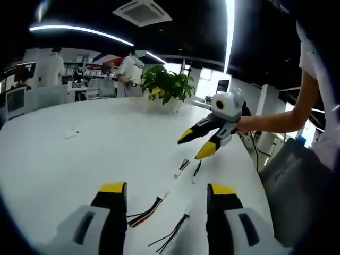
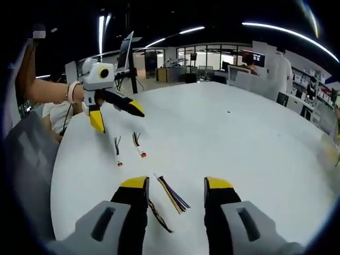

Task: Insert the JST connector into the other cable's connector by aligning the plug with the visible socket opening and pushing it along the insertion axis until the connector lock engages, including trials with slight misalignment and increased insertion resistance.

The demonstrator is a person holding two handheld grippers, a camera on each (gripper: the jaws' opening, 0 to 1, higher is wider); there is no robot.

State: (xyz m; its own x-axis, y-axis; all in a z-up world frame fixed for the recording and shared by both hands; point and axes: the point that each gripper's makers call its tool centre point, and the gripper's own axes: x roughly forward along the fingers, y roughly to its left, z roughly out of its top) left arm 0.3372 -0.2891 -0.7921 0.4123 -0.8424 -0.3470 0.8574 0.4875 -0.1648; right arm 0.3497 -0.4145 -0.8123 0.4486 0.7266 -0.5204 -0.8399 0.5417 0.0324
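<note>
Lying between both parted grippers [image 1: 166, 195] [image 2: 176, 188] — loose cables [image 1: 146, 212] on the table [image 1: 79, 154], potted plant [image 1: 167, 87] beyond.

Smooth matt white table [image 1: 79, 159], plastic-sheathed wires [image 2: 172, 195], glossy yellow-tipped hand-held gripper [image 1: 200, 143].

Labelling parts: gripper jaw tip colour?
Yellow tips on black jaws; the left gripper shows it best, in the left gripper view.

Four cable pieces [image 1: 183, 166] lie on one table [image 1: 79, 159]; two tools [image 1: 164, 194].
</note>
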